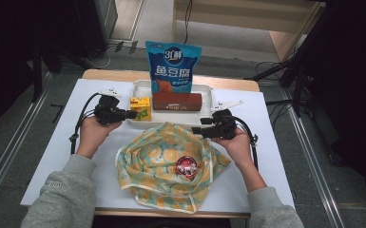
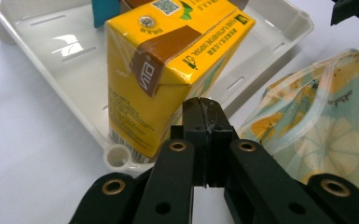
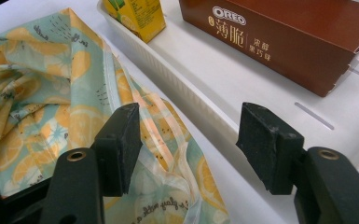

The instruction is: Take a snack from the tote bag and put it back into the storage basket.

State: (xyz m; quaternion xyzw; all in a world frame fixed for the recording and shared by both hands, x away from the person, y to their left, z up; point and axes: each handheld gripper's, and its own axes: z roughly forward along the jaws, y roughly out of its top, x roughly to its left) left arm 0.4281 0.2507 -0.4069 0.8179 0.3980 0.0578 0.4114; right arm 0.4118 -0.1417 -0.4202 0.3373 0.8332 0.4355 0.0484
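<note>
From the high view, the person sits at the near edge of the table with the left gripper levelled at the yellow juice carton, which stands in the left end of the white tray near the far edge, while the right gripper hovers at the far right corner of the lemon-print cloth bag; that looks like a set-up for packing the tray's goods into the bag, one hand fetching, one ready to hold the mouth. A red round item lies on the bag, its label too small to read, and a blue snack pouch stands at the tray's far side beside a brown biscuit box. On to the left gripper view: the jaws are pressed together with nothing between them, tips just short of the carton, whose near bottom corner they hide. Right gripper view now: the jaws stand well apart, gripping nothing, straddling the bag's edge and the tray rim; the box runs off the frame.
</note>
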